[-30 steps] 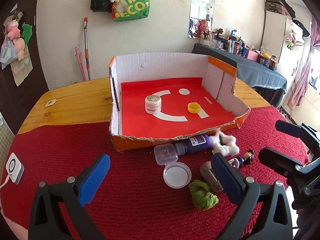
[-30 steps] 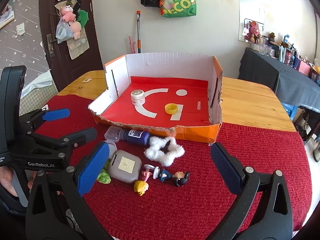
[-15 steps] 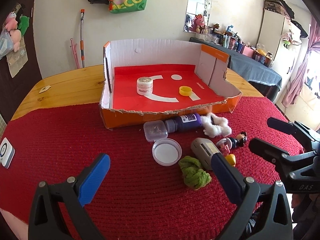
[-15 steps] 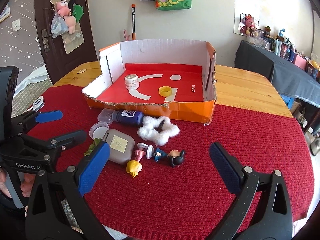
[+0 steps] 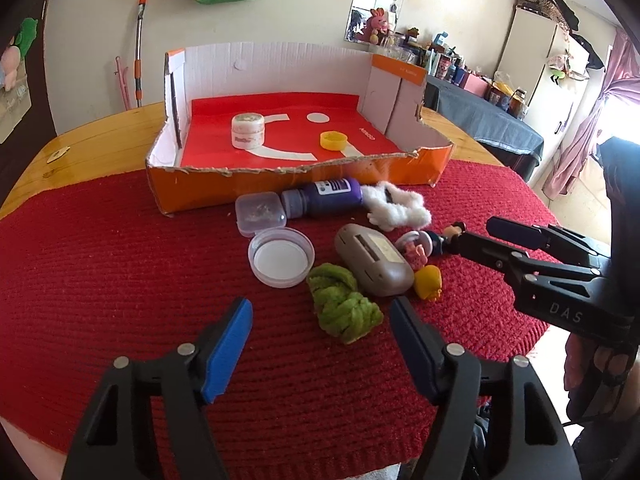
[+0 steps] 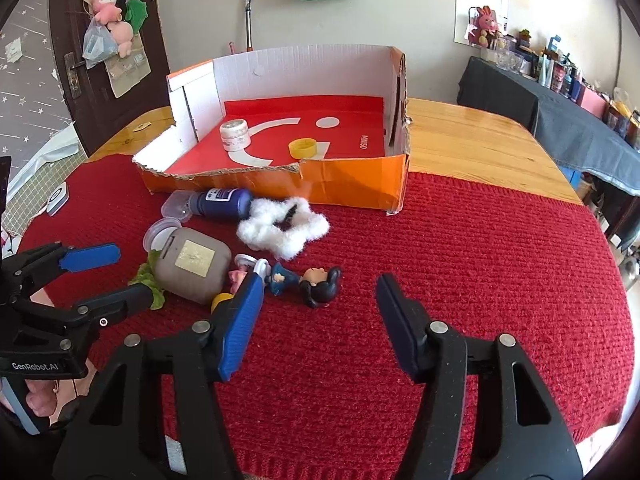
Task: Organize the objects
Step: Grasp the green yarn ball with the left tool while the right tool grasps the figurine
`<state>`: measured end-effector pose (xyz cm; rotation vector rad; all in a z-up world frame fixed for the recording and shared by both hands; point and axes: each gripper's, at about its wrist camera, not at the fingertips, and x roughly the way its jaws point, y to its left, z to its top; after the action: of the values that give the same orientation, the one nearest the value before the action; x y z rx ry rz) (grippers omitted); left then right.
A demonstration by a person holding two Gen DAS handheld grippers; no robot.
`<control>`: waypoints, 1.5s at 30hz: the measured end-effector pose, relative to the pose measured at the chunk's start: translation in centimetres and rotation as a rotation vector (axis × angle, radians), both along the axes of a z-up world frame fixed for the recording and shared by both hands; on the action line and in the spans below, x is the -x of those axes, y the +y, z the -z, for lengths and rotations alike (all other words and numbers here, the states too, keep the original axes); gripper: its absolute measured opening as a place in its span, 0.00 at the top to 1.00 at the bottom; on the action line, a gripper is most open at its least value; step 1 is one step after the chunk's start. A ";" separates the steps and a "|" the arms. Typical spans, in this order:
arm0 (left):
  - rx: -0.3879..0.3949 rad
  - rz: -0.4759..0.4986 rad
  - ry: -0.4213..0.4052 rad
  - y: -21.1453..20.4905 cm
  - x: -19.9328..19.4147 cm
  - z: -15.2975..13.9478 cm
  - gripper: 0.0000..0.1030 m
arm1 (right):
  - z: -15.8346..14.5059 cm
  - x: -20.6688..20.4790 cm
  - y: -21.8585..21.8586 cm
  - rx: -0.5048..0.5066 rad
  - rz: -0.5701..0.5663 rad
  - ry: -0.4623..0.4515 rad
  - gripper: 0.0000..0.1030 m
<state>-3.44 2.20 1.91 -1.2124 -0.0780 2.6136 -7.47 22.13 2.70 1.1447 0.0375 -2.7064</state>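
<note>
An open orange cardboard box (image 5: 424,164) (image 6: 352,182) with a red floor holds a small white jar (image 5: 248,131) (image 6: 235,134) and a yellow cap (image 5: 334,140) (image 6: 303,148). In front of it on the red mat lie a purple bottle (image 5: 326,202) (image 6: 222,204), white fluffy scrunchie (image 5: 396,208) (image 6: 282,228), grey case (image 5: 374,258) (image 6: 192,264), green scrunchie (image 5: 344,306), clear lid (image 5: 280,256), small clear box (image 5: 260,214) and small figurines (image 6: 308,278). My left gripper (image 5: 320,344) is open, just short of the green scrunchie. My right gripper (image 6: 318,326) is open, just short of the dark-haired figurine.
The red knitted mat (image 6: 480,260) covers the near part of a wooden table (image 6: 472,148). A white device (image 6: 58,198) lies at the mat's left edge. A dark-covered side table (image 6: 560,112) with bottles stands at the right. A door (image 6: 80,60) is at the left.
Both grippers have moved forward and lower toward the pile of objects on the mat. Both have narrowed but stay open. Nothing has been picked up.
</note>
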 end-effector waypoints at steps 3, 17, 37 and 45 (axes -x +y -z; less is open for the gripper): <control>-0.007 0.006 -0.016 0.1 0.2 0.4 0.36 | 0.6 0.3 0.4 0.006 0.007 -0.018 0.52; -0.014 0.014 -0.020 0.4 0.7 0.8 0.37 | 1.7 1.2 0.7 0.100 -0.014 -0.072 0.52; -0.006 0.009 -0.005 0.7 1.5 0.9 0.45 | 2.0 2.4 -1.0 0.031 0.002 -0.076 0.39; -0.012 0.037 0.003 1.1 1.5 0.9 0.68 | 2.0 2.6 -1.0 0.039 -0.006 -0.068 0.48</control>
<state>-4.91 3.27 0.98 -1.1949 -0.0702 2.5789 -10.04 21.17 0.65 1.2223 -0.0222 -2.6481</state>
